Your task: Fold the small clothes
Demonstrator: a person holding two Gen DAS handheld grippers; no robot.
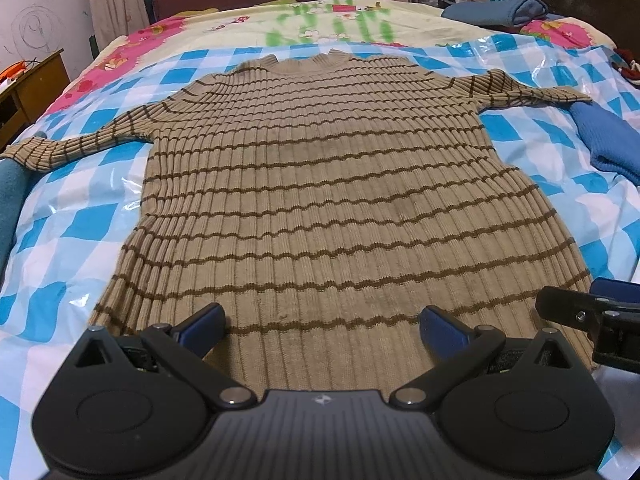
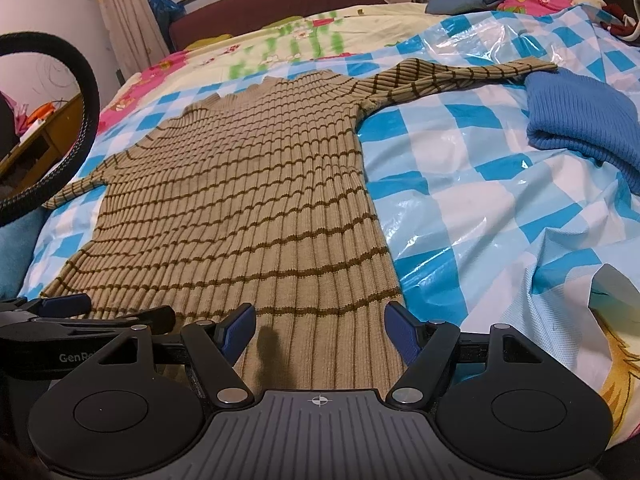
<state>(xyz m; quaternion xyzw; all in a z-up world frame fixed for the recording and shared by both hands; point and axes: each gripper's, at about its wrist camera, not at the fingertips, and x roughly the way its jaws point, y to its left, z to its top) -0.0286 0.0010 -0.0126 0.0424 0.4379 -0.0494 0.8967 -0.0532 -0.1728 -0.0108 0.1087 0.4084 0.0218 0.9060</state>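
a tan striped sweater [image 1: 320, 184] lies flat and spread on the checked plastic sheet [image 1: 80, 216] over the bed, neck away from me, both sleeves out to the sides. my left gripper [image 1: 322, 330] sits over its hem, jaws wide apart, holding nothing. my right gripper [image 2: 320, 330] sits over the hem's right part, jaws just as wide and empty (its tip shows at the right edge of the left view). a folded blue knit [image 2: 580, 120] lies at the end of the right sleeve, touching its cuff.
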